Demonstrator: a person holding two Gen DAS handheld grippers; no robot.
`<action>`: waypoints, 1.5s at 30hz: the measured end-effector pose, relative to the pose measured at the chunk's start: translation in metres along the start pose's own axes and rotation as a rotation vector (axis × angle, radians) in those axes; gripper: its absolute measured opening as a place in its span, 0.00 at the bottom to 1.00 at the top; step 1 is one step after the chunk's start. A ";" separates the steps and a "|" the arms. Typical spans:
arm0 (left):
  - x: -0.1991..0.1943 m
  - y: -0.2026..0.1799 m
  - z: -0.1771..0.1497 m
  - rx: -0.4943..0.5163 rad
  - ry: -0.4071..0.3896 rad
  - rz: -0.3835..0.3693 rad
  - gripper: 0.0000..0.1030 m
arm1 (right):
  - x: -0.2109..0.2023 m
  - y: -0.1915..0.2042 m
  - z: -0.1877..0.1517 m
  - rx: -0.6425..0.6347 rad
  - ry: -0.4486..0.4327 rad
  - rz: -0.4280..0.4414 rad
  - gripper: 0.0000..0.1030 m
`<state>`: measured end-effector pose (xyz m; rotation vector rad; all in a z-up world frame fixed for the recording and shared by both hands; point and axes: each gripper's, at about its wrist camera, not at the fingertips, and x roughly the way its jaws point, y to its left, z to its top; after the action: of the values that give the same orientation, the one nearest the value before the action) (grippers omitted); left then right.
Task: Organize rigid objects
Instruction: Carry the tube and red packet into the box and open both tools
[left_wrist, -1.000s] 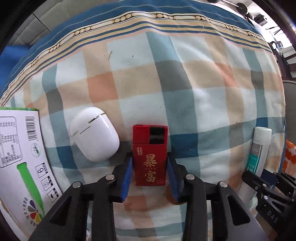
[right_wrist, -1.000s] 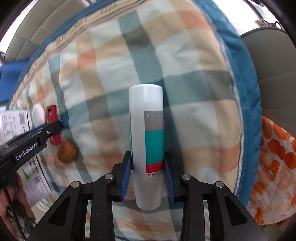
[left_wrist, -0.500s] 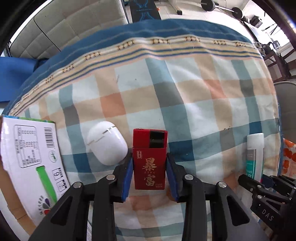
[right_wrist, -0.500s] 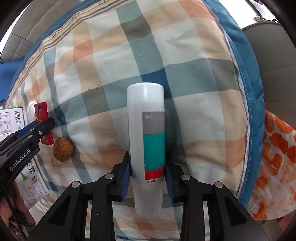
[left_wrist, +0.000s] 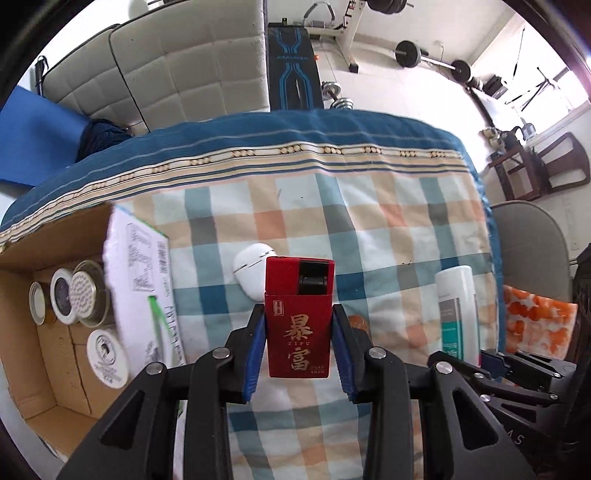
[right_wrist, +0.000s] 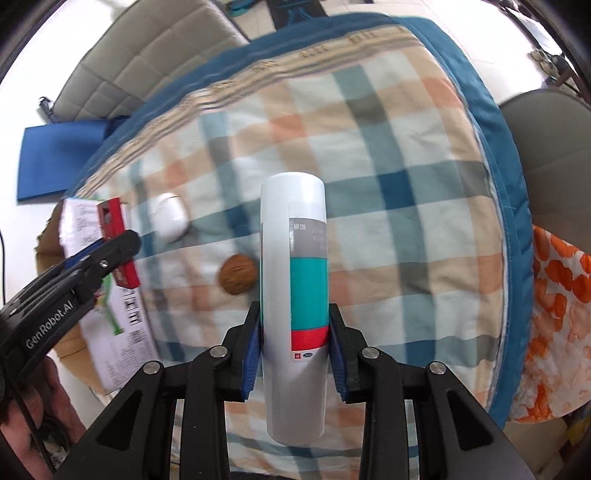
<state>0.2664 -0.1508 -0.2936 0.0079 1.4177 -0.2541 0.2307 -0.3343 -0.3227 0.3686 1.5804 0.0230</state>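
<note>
Our left tool (left_wrist: 297, 332) clamps a red box (left_wrist: 298, 317) with gold characters, while our right tool (right_wrist: 294, 343) grips a white, teal-banded bottle (right_wrist: 293, 295).

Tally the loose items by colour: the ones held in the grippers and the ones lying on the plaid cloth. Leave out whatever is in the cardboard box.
Red: 1, the red box held in the left gripper.
White: 2, the white tube in the right gripper and the white earbud case on the cloth.
Brown: 1, the walnut on the cloth.
Total: 4
</note>
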 end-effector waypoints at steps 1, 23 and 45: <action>-0.007 0.009 0.007 -0.006 -0.009 -0.007 0.30 | -0.006 0.013 -0.004 -0.015 -0.011 0.012 0.33; -0.078 0.304 -0.062 -0.205 -0.091 0.056 0.30 | 0.014 0.329 -0.093 -0.222 -0.034 0.075 0.33; 0.029 0.385 -0.072 -0.247 0.159 0.005 0.31 | 0.149 0.436 -0.086 -0.223 0.017 -0.091 0.34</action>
<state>0.2692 0.2303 -0.3895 -0.1750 1.5991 -0.0738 0.2419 0.1326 -0.3576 0.1225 1.5914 0.1318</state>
